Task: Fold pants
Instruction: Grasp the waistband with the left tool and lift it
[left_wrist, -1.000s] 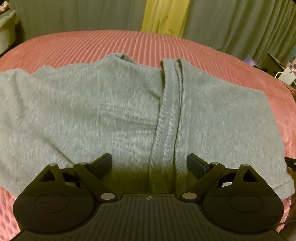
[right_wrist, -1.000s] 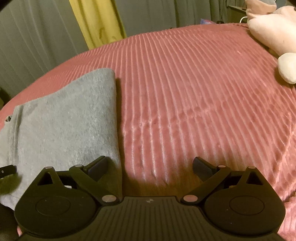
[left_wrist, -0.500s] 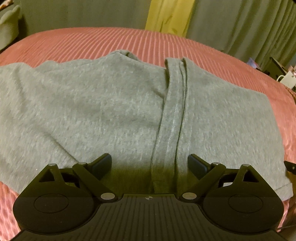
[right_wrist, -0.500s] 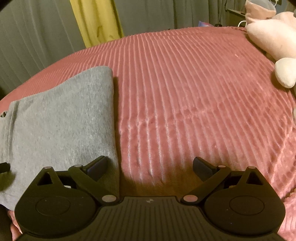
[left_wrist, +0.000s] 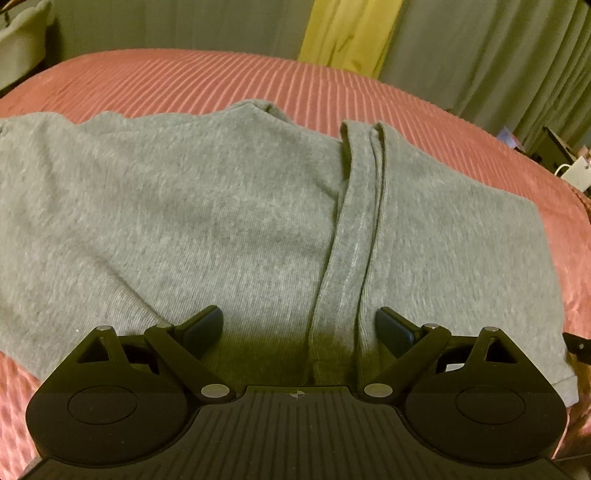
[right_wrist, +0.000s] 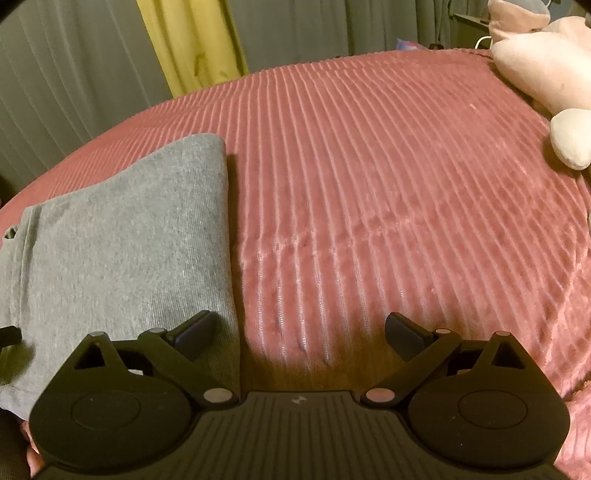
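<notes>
Grey pants (left_wrist: 221, 221) lie flat on a pink ribbed bedspread (left_wrist: 184, 81). A ribbed band of the pants (left_wrist: 354, 229) runs from the far edge toward my left gripper (left_wrist: 299, 328). My left gripper is open and empty, just above the near edge of the pants. In the right wrist view the folded right edge of the pants (right_wrist: 122, 251) lies at the left. My right gripper (right_wrist: 301, 332) is open and empty, with its left finger over that edge and its right finger over the bedspread (right_wrist: 388, 184).
Grey curtains (left_wrist: 498, 55) and a yellow curtain (left_wrist: 351, 33) hang behind the bed. A pale pink plush toy (right_wrist: 546, 62) lies at the far right of the bed. A white bag (left_wrist: 576, 173) stands beyond the bed's right side.
Both grippers have shifted slightly; the pants sit a little lower and further right in the left view. Both grippers stay open. The pants have not moved on the bed.
</notes>
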